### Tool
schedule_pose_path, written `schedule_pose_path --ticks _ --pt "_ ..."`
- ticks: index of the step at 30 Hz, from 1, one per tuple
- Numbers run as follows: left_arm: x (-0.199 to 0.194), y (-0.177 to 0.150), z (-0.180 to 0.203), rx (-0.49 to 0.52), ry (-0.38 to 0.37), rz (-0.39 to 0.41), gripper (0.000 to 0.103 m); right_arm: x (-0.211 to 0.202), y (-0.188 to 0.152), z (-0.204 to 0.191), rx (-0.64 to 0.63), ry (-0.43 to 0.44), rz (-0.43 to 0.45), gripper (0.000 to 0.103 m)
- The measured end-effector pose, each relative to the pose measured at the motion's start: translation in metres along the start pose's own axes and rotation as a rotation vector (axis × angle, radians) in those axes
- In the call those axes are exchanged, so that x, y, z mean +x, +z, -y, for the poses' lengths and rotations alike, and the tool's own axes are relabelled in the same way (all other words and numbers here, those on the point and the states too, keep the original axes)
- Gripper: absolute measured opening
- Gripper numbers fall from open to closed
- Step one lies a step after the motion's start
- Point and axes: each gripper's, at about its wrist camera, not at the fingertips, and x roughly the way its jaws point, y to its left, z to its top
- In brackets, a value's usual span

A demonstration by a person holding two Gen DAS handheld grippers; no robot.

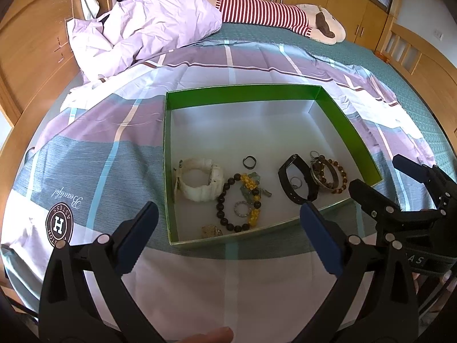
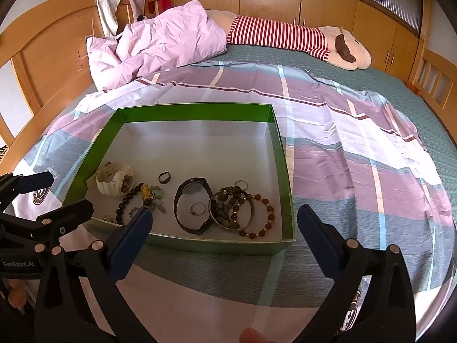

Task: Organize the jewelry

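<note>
Both grippers hang just short of the near wall of the box, jaws spread wide and holding nothing. The left gripper [image 1: 228,220] sits before the near left part of the box, and the right gripper [image 2: 224,220] before its near right part, so the two stand side by side and close together.

The green box [image 2: 281,154] lies open on a plaid bedsheet [image 2: 342,143], white inside, with all the jewelry gathered along its near edge. From left to right there is a white watch [image 1: 198,183], a dark bead bracelet [image 1: 238,201] with yellow beads and a small ring inside its loop, a black watch [image 2: 192,204] circling another small ring, and a metal bangle [image 2: 231,208] overlapping a brown bead bracelet [image 2: 261,215]. A small dark ring [image 1: 249,162] lies alone, a little farther in.

Beyond the box, a crumpled pink quilt [image 1: 148,31] and a striped plush toy [image 2: 288,35] rest at the far side of the bed.
</note>
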Motion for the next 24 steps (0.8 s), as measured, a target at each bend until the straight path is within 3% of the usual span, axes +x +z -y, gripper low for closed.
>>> schedule_pose_path --ticks 24 --pt "0.0006 -0.0013 -0.0003 0.001 0.002 -0.005 0.098 0.0019 -0.0021 -0.0007 -0.006 -0.010 -0.001 0.099"
